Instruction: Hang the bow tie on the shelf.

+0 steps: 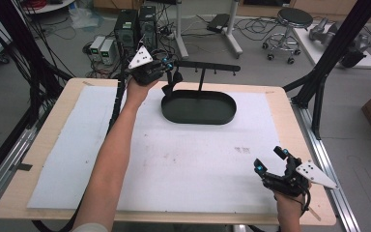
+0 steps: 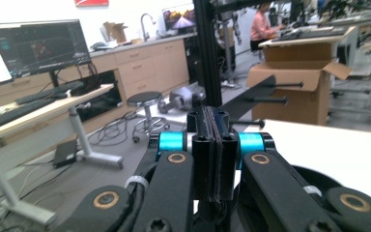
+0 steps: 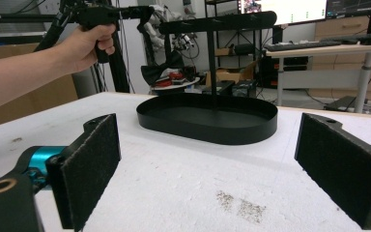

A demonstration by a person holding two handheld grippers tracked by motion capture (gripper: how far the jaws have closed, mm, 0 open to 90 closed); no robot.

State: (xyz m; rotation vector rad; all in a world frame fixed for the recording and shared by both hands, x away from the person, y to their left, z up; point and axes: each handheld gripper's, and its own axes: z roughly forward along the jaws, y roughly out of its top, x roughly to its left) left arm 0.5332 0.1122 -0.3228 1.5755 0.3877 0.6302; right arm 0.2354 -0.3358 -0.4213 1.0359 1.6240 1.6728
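Nearest the high camera, at about five o'clock on the table [image 1: 43, 159], the right gripper [image 1: 268, 162] rests low over the white mat [image 1: 198, 159] with its jaws spread wide and nothing between them; in the right gripper view its two black pads [image 3: 92, 164] stand far apart. Up at eleven o'clock, the left gripper [image 1: 170, 65] is held in the air at the near end of the black hanger rack [image 1: 207, 66], its jaws clenched on the strap of a small black bow tie [image 1: 170, 87] that dangles just below the bar, over the nine o'clock edge of the rack's oval tray [image 1: 198, 118]. In the left gripper view the pads [image 2: 213, 145] meet flat together.
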